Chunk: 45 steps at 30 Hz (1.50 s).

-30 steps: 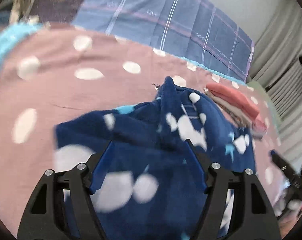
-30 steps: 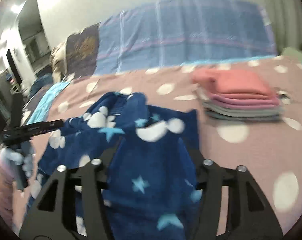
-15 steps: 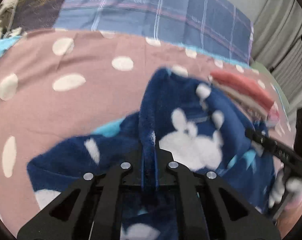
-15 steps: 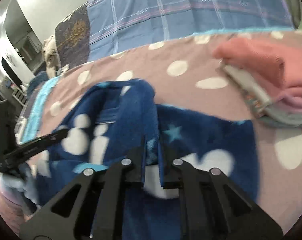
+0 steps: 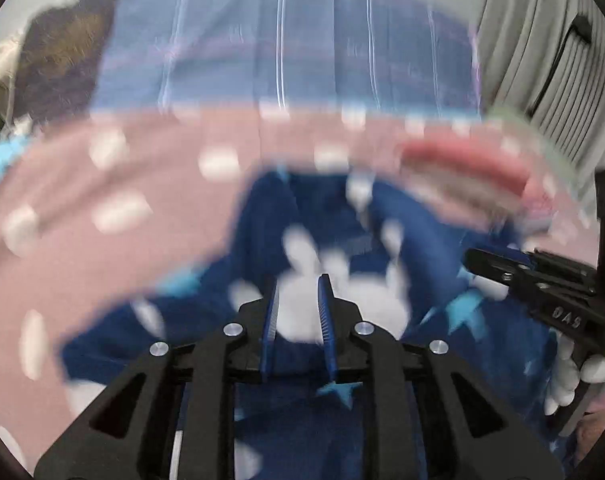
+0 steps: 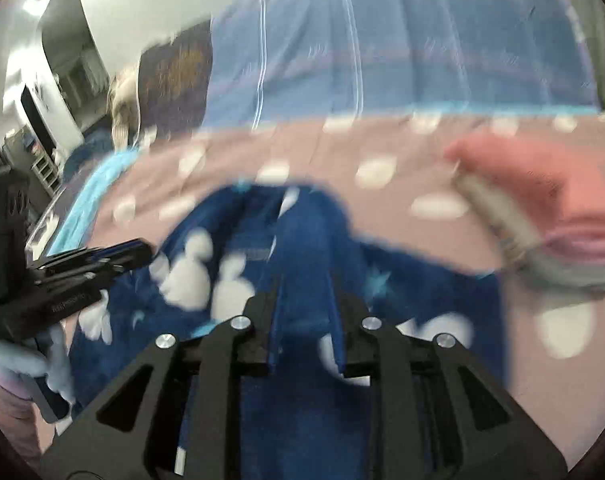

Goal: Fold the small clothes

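Note:
A dark blue fleece garment (image 5: 342, 248) with white shapes and light blue stars lies spread on the pink dotted bedspread (image 5: 102, 248); it also shows in the right wrist view (image 6: 310, 240). My left gripper (image 5: 298, 280) hovers over it with the jaws a narrow gap apart, nothing between them. My right gripper (image 6: 304, 280) is likewise partly open and empty above the garment. Each gripper shows in the other's view: the right gripper at the right edge (image 5: 542, 280), the left gripper at the left edge (image 6: 62, 276). Both views are motion-blurred.
A stack of folded clothes (image 6: 550, 208), coral on top, sits on the bed to the right of the garment, also in the left wrist view (image 5: 470, 176). A blue plaid cover (image 6: 382, 52) lies behind. Pleated curtains (image 5: 542, 48) hang at far right.
Both grippers were shut on folds of the blue garment half a second ago. Now both have opened a little and let go, and the garment lies flatter on the bed.

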{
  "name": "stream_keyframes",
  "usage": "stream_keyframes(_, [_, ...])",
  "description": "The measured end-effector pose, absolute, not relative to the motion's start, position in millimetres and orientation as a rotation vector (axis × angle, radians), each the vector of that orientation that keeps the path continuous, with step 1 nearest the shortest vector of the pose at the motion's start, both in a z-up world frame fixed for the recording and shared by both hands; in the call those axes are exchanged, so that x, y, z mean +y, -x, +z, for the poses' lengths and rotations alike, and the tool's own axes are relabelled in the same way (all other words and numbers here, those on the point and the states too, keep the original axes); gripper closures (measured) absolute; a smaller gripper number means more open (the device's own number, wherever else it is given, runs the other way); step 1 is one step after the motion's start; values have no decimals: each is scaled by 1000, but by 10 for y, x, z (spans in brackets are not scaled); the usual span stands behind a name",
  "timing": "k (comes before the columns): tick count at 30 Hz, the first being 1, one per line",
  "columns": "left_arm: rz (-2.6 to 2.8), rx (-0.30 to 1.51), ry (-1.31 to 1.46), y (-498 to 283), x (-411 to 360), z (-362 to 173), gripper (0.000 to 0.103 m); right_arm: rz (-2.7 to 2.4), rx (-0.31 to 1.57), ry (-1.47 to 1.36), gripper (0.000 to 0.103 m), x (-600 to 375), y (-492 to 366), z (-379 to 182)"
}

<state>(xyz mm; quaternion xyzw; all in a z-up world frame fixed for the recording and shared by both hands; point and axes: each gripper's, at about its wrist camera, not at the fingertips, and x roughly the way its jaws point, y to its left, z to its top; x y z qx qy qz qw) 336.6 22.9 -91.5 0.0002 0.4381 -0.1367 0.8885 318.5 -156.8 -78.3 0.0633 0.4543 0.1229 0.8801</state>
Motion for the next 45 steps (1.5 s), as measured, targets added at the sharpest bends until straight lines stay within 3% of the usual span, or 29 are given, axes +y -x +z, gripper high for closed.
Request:
stream_keyframes(1, [-265,950,-14,-3433,187,-1147,81,256,968,-137,82,-1555,-3236,-956])
stream_keyframes(2, [-267,871,-13,-3397,171,-1215,81,266,920,-149,83,-1561,-3219,-1002])
stream_keyframes(8, [-239,853,-62,-3328,144,-1081,82,193,882,-5,81,-1354,-3141,-935])
stream_keyframes(11, [-237,839,-42,-3213,195,-927,81,196,865,-23,80,-1412,-3023,-800])
stream_keyframes(14, [-278,714,-32,-2700,284,-580,78,225,792,-57,78,-1643,-2542,-466])
stream_keyframes(15, [-296,687,-43,-2526,294,-488,68,257,766,-49,76,-1691,-2332,-367])
stream_keyframes(16, [-305,653,-65,-2270,304,-373,51,267,740,-37,74,-1753,-2115,-296])
stream_keyframes(17, [-299,630,-83,-2035,303,-297,44,273,714,-29,69,-1810,-1839,-236])
stream_keyframes(19, [-314,605,-109,-1643,286,-210,37,291,692,-30,63,-1894,-1438,-210])
stream_keyframes(22, [-337,575,-132,-1108,250,-154,25,219,650,-47,33,-1989,-886,-205])
stream_keyframes(24, [-339,574,-134,-819,219,-166,25,138,610,-69,22,-2029,-540,-188])
stream_keyframes(32, [-343,610,-141,-166,44,-291,25,195,738,-122,21,-2038,96,-275])
stream_keyframes(35, [-357,628,-135,-32,14,-377,25,227,755,-104,24,-1917,327,-309])
stream_keyframes(37, [-361,645,-133,36,6,-445,25,264,763,-97,33,-1835,466,-335])
stream_keyframes(39, [-355,665,-129,137,16,-520,25,361,789,-142,62,-1782,565,-369])
stream_keyframes(41, [-364,673,-103,275,72,-581,25,477,824,-217,79,-1754,658,-432])
stream_keyframes(42, [-373,677,-89,335,103,-612,25,511,838,-233,84,-1728,697,-457])
stream_keyframes(45, [-376,695,-73,502,186,-724,25,559,869,-214,85,-1602,816,-549])
